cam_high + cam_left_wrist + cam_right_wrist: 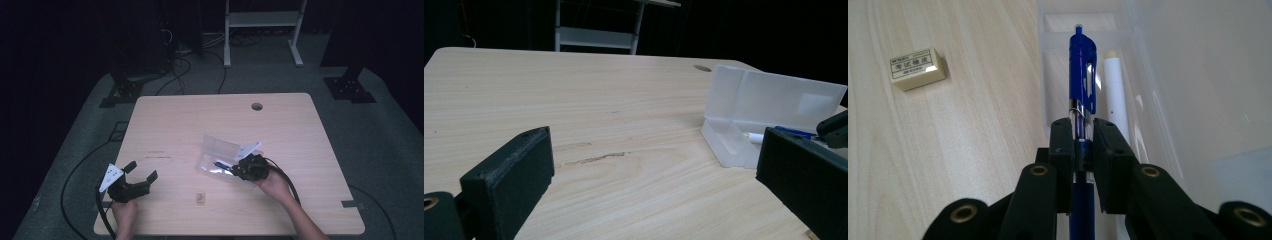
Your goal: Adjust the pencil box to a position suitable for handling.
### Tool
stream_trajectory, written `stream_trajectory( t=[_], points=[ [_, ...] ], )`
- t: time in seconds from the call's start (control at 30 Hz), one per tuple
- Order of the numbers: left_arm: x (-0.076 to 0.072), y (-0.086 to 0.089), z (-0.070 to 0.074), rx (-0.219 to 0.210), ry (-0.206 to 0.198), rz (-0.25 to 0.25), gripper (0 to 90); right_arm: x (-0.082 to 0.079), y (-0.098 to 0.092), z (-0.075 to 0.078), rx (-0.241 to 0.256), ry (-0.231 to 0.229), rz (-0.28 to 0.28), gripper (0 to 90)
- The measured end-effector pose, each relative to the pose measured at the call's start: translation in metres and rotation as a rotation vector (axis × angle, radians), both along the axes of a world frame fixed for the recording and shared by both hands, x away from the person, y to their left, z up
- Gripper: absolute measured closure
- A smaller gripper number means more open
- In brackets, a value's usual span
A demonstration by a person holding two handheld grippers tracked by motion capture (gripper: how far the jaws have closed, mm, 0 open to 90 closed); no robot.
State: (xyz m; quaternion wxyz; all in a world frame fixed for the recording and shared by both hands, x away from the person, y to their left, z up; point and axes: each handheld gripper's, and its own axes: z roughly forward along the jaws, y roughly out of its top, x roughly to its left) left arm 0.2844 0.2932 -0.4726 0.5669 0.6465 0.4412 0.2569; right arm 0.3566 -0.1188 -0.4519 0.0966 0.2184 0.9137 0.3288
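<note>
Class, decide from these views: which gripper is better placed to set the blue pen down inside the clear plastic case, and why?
The right gripper. Its jaws are shut on the blue pen, held over the clear plastic case beside a white stick. The left gripper sits open, apart from the case.

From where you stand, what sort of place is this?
Probably a lab or recording studio, not a home: a lone wooden table stands on grey flooring amid dark surroundings, with cables trailing across the floor and black stand bases beside it.
</note>
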Motion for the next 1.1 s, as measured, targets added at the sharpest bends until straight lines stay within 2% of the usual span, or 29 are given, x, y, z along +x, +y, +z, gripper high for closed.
stream_trajectory(
  t=[0.47, 1.1],
  points=[
    [0.0, 0.0, 0.0, -0.001, -0.001, 0.0, 1.1, 0.009, 0.003, -0.012, -0.023, 0.03, -0.008, 79.0],
    [0.0, 0.0, 0.0, 0.0, -0.001, -0.001, 1.1, 0.012, 0.004, -0.021, -0.043, 0.053, -0.004, 78.7]
  ],
)
